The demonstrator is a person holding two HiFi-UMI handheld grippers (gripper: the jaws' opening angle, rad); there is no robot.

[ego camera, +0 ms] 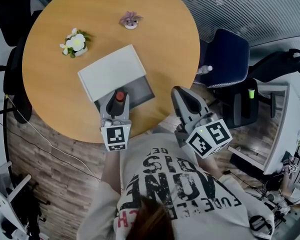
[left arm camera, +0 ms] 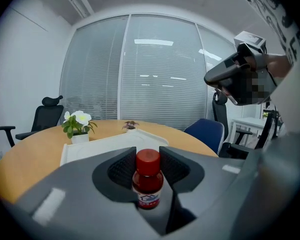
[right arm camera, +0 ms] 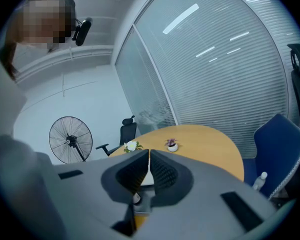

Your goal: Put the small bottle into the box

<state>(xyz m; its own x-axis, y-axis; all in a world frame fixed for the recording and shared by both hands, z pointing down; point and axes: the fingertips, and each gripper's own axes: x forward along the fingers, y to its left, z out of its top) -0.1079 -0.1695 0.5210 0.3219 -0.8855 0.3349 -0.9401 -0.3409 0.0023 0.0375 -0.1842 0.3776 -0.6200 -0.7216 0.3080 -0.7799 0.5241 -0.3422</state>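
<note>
Presently: small dark-red bottle with red cap [left arm camera: 148, 183], clamped upright in left gripper [left arm camera: 148, 158] above open white rectangular box [ego camera: 111, 73]; right gripper [right arm camera: 149, 159] closed, empty. Likely hazard: clipping box wall, toppling on release.

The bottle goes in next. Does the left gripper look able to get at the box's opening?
Likely yes: the left gripper, holding the small bottle, hovers over the box's opening, nothing in between.
</note>
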